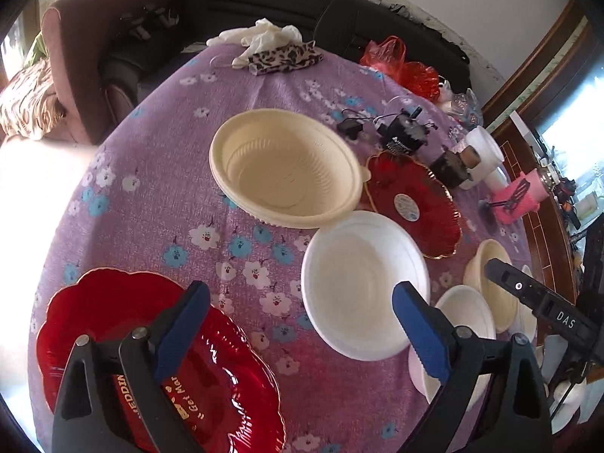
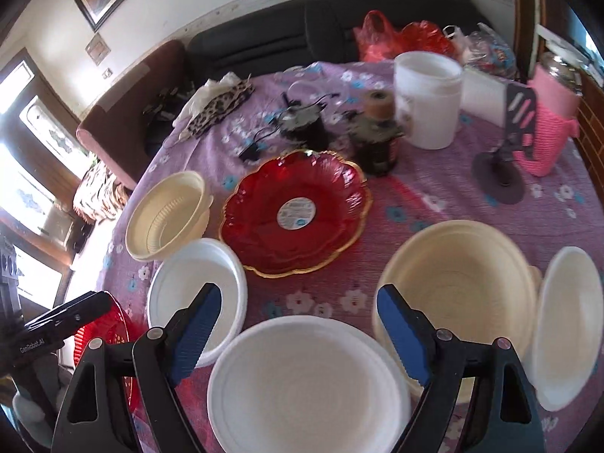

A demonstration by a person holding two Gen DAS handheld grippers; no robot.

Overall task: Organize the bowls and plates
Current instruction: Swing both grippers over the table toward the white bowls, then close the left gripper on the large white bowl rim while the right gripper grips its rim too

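Nearest the right wrist camera, the right tongs (image 2: 298,324) hang released, blue pads spread wide above a white foam bowl (image 2: 309,385) on the desk (image 2: 434,196), gripping nothing. The left tongs (image 1: 300,313) are likewise spread and empty; their left finger (image 1: 181,324) hangs over a red scalloped plate (image 1: 113,313) with gold lettering at the near left edge of the desk.

The desk is round and covered in a purple flowered cloth. On it, the biggest dish is a cream ribbed bowl (image 1: 283,166) toward the far side, its rim touching or just beside a white foam bowl (image 1: 364,283) nearer the camera. A second red plate (image 2: 296,213) with a gold rim and a round sticker in its middle lies near the centre, just beside both. To the right sits another cream bowl (image 2: 453,283), with a white bowl (image 2: 566,324) leaning tilted against its right side.

Farther back stand a white tub (image 2: 428,98), a pink knitted holder (image 2: 551,128), dark jars (image 2: 373,143), a leopard-print cloth (image 2: 219,109) and red plastic bags (image 2: 396,37).
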